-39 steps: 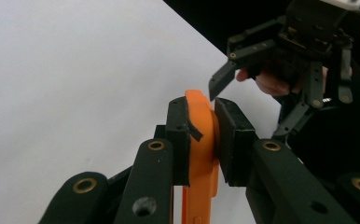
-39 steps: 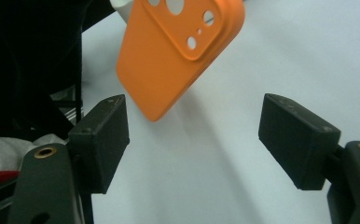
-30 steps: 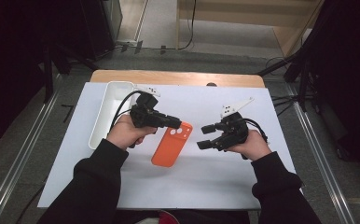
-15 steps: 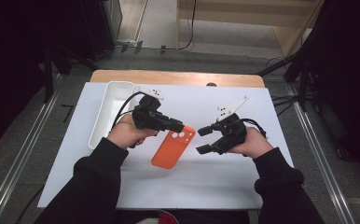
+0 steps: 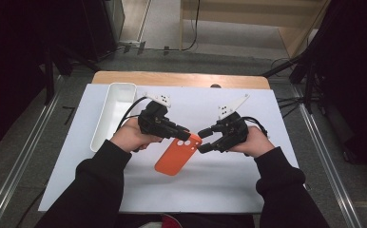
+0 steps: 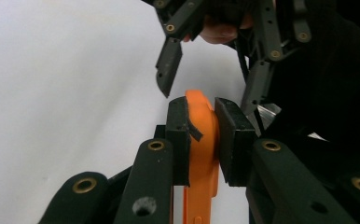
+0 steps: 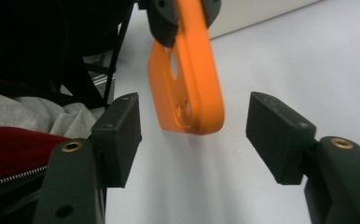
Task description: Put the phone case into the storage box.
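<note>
Just above the white sheet (image 5: 229, 185) that covers my desk (image 5: 172, 78), my left hand-held gripper (image 5: 184, 133) clamps the orange case (image 5: 178, 154) by its upper end. In the left gripper view the two black pads (image 6: 178, 135) press on either face of the case (image 6: 201, 149), which stands edge-on between them. In the high view the case slants down toward me, its lower end resting on or just over the sheet; I cannot tell which.

My right hand-held gripper (image 5: 203, 141) points at that same upper end from the other side. Its jaws have just been closing, but they stand partly apart and do not touch the case. In the right gripper view the rounded end of the case (image 7: 187, 79), with its cut-out holes, hangs ahead of the gap between my pads (image 7: 122, 135), with clear space on both sides. The tips of the two hand-held grippers are very near each other at the case's top corner.

Farther off, left of my left hand (image 5: 131, 137), a long white tray (image 5: 112, 114) lies lengthwise on the sheet, well apart from the case. Beyond the sheet the wooden edge of the desk shows, and past it the floor (image 5: 162, 28) with cables.
</note>
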### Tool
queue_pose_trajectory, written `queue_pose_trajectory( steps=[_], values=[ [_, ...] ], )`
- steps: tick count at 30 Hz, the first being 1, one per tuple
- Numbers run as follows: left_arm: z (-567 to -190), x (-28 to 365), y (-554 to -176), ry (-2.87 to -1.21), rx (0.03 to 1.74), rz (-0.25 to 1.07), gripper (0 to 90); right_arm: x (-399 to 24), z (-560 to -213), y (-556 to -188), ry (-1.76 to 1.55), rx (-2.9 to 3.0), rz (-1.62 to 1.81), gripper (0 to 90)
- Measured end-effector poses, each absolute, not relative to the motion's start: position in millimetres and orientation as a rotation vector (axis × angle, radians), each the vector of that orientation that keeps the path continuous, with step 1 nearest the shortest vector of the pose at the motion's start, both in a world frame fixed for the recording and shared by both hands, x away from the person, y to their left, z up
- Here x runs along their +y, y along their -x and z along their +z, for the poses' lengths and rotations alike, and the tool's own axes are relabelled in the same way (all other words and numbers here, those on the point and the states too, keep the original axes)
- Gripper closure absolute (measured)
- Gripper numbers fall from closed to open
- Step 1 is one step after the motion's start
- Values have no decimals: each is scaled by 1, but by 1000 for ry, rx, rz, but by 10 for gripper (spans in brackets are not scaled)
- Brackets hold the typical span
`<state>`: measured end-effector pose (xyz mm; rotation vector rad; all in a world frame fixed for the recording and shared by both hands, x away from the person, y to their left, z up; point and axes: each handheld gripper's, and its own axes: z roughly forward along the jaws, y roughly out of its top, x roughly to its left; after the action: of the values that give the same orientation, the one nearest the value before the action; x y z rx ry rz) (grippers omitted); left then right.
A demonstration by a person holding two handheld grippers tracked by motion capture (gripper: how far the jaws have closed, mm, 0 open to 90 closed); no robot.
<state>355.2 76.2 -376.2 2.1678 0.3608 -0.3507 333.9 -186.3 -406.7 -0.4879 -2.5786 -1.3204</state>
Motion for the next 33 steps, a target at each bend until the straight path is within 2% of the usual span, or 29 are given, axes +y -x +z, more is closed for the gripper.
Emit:
queue_pose_trajectory(
  steps=[15,33],
  values=[
    [-379,74,-355,-2172,335,-393,765,-180,-410,-337,448,-2533,-1316,516],
    [-378,74,-354,-2175,296,-426,764,-175,-414,-338,448,-2483,-1305,639]
  ],
)
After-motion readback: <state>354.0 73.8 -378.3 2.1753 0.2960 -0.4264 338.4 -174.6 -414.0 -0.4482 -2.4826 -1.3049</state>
